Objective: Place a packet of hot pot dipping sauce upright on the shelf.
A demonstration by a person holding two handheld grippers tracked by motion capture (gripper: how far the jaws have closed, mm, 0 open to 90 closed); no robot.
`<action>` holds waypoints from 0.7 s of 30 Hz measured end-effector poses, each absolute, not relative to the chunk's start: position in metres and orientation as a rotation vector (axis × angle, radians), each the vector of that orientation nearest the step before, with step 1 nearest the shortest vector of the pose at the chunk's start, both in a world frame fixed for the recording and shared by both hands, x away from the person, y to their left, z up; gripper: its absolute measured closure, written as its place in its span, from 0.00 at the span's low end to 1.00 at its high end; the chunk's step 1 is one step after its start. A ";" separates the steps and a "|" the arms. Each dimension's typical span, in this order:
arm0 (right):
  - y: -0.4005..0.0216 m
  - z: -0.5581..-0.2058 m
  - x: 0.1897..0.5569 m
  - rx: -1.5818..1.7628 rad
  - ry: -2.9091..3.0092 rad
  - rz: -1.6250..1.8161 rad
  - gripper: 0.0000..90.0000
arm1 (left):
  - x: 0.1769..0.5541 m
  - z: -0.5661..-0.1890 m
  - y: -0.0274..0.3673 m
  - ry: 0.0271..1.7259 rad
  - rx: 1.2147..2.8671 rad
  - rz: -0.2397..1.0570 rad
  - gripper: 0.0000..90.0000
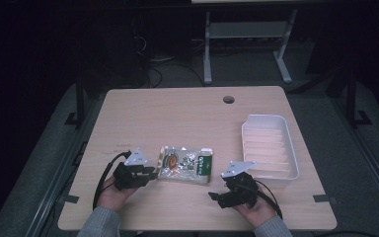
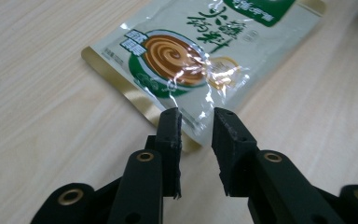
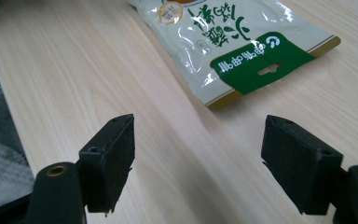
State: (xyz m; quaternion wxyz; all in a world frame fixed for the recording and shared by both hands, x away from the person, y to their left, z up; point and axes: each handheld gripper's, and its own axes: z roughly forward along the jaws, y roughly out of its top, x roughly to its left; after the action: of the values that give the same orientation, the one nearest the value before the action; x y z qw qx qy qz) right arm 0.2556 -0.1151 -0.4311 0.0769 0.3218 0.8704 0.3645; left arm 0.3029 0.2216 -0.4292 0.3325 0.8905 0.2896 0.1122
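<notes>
A shiny white and green food packet point(image 1: 185, 165) with a brown swirl picture lies flat on the wooden table point(image 1: 177, 113), near its front middle. My left gripper point(image 1: 153, 174) is at the packet's left end. In the left gripper view its jaws point(image 2: 196, 116) stand a narrow gap apart over the packet's point(image 2: 191, 56) gold-edged near end, and the pads are not pressed on it. My right gripper point(image 1: 216, 197) rests right of the packet near the front edge. It point(image 3: 198, 126) is wide open with bare table between the jaws, the packet's point(image 3: 233, 42) green hanger end a little ahead.
A white ribbed tray point(image 1: 271, 117) sits at the table's right side, close to the right hand. A round cable hole point(image 1: 228, 99) is near the far edge. Beyond the table stand a metal frame and cables on a dark floor.
</notes>
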 end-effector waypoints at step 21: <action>-0.078 -0.440 0.313 1.255 2.561 0.983 0.28 | 0.339 -0.446 0.190 0.795 2.461 0.212 0.88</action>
State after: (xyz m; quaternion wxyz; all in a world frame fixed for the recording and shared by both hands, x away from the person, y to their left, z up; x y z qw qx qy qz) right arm 0.3127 -0.0778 -0.4402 0.0627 0.4152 0.8473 0.3251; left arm 0.3393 0.1902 -0.4460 0.2701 0.9132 0.2950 0.0786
